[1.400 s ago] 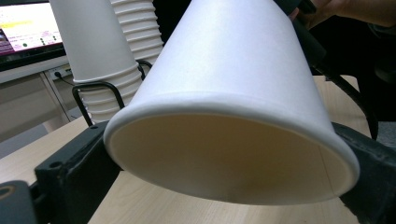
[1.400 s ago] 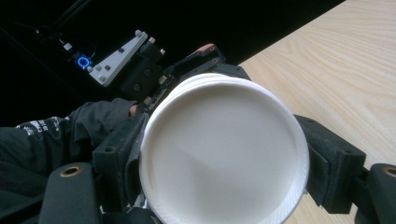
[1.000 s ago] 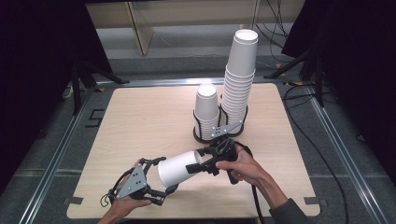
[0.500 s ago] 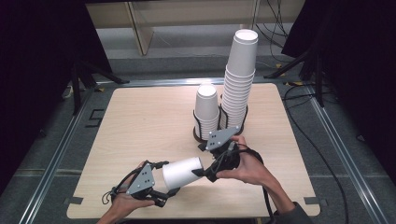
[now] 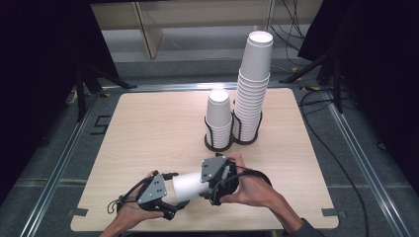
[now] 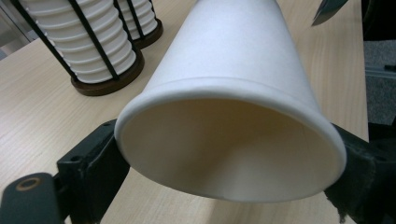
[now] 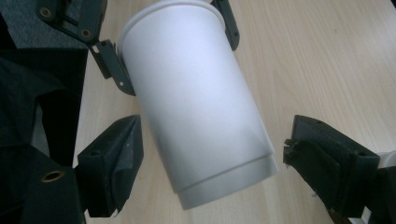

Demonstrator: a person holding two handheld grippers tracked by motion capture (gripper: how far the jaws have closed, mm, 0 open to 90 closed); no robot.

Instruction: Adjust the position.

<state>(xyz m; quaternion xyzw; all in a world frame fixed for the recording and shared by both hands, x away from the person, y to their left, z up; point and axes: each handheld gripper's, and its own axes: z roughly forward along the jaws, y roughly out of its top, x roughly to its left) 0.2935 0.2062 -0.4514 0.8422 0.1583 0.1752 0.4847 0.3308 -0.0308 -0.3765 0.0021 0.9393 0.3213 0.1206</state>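
Two nested paper cups [image 7: 198,102] lay level between the grippers, low over the table [image 5: 148,128]. The left gripper [image 5: 165,195] had just been closing and clamped the rim, bending it oval: thin, light, easily crushed. The right gripper [image 5: 217,180] stood open around the base, not touching, where the cup seemed stiffest.

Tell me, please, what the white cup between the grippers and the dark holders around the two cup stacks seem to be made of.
The white cup looks like matte paper: it has a rolled rim and a recessed base ring. The dark holders seem to be thin black wire, probably metal, rising from round brown bases, possibly wood; their finish is hard to judge. The left gripper clamps the cup's rim.
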